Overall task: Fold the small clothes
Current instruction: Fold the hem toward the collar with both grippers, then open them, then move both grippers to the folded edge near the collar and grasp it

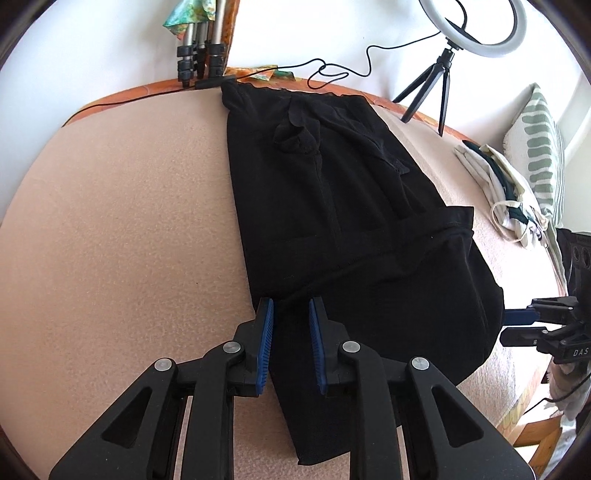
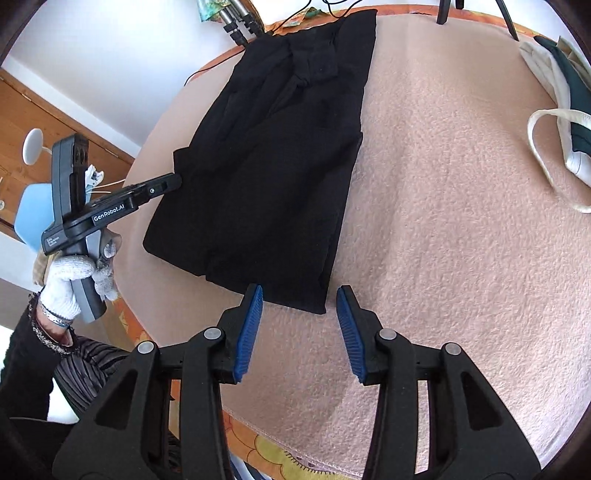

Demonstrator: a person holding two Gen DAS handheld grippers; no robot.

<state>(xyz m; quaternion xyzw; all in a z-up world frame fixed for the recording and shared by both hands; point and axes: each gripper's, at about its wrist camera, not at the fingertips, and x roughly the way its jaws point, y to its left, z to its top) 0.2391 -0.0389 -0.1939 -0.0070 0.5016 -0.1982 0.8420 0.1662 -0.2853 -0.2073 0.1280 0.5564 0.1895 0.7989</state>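
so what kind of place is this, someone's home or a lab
Most likely a home room set up for recording: a pink blanket covers the table under the black garment, a striped cushion lies to one side, and a ring light stands on a small tripod.

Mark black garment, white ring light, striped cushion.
Black fabric garment point(image 2: 266, 177), right wrist view, middle of its folded body.
White ring light point(image 1: 517, 33), left wrist view, right rim.
Green-striped white cushion point(image 1: 539, 147), left wrist view, its face.

Left gripper point(image 1: 291, 306) jaws narrowly parted; right gripper point(image 2: 299, 295) jaws wide
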